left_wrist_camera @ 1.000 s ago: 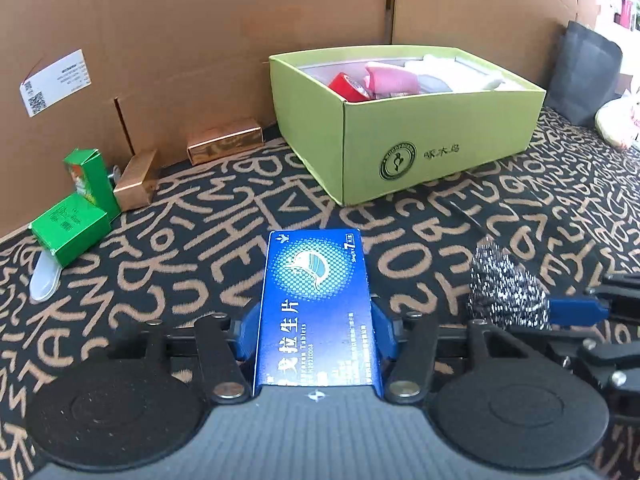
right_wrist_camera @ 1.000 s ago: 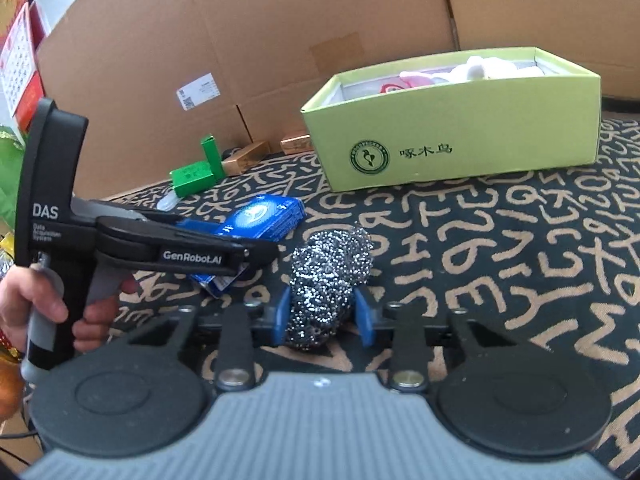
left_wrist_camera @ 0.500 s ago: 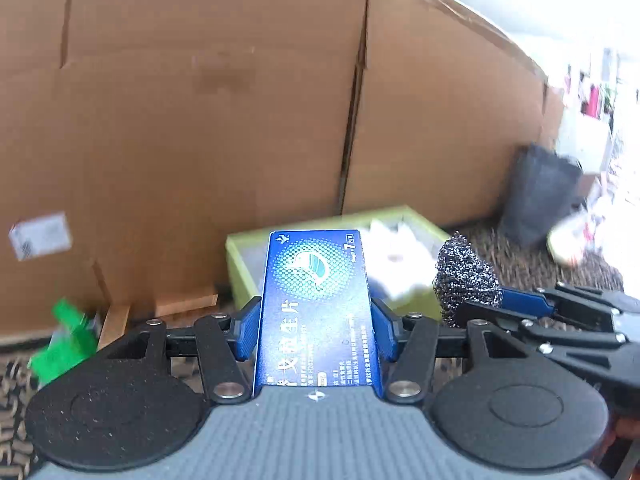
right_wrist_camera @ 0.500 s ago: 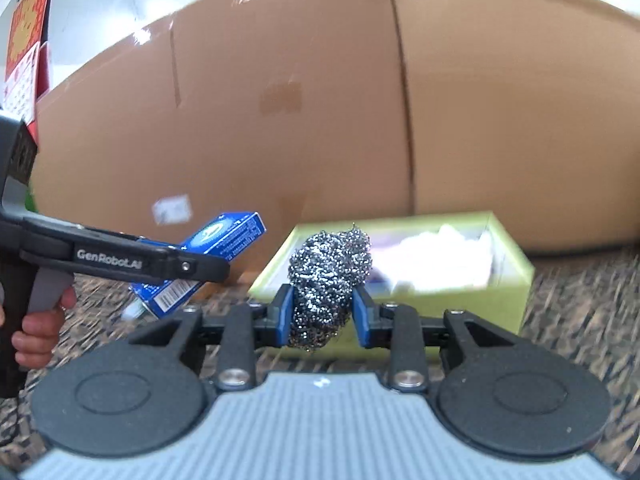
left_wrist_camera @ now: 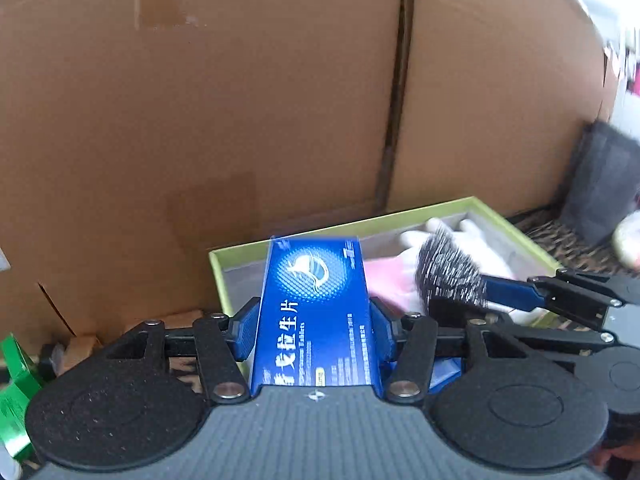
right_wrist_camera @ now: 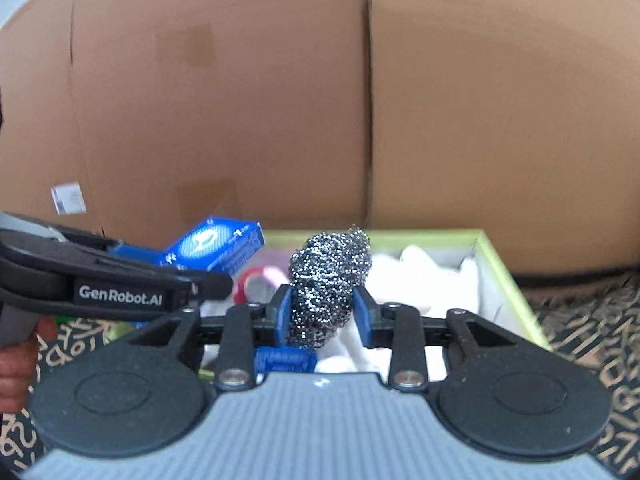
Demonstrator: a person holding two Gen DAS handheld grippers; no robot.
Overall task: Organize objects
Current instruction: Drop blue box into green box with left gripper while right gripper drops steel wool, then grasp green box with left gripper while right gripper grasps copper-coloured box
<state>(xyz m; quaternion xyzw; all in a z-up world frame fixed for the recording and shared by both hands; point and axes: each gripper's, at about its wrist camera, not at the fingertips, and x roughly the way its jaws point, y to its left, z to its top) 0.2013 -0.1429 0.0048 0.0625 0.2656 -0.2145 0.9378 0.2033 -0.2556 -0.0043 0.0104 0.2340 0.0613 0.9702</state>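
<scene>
My left gripper [left_wrist_camera: 314, 330] is shut on a blue tablet box [left_wrist_camera: 316, 304] and holds it in the air over the near left part of the open green box [left_wrist_camera: 516, 224]. My right gripper [right_wrist_camera: 322, 314] is shut on a steel wool scourer [right_wrist_camera: 328, 276], held over the same green box [right_wrist_camera: 504, 268]. The scourer also shows in the left wrist view [left_wrist_camera: 446, 274], and the blue tablet box shows in the right wrist view [right_wrist_camera: 216, 242]. White and pink items lie inside the box.
A cardboard wall [left_wrist_camera: 240, 100] stands right behind the green box. Small green cartons [left_wrist_camera: 14, 392] and a brown box [left_wrist_camera: 80, 346] lie at the left. A dark bag [left_wrist_camera: 600, 188] stands at the right on the patterned cloth [right_wrist_camera: 592, 320].
Both grippers have lifted their objects off the cloth and carried them forward, from in front of the green box to over its opening.
</scene>
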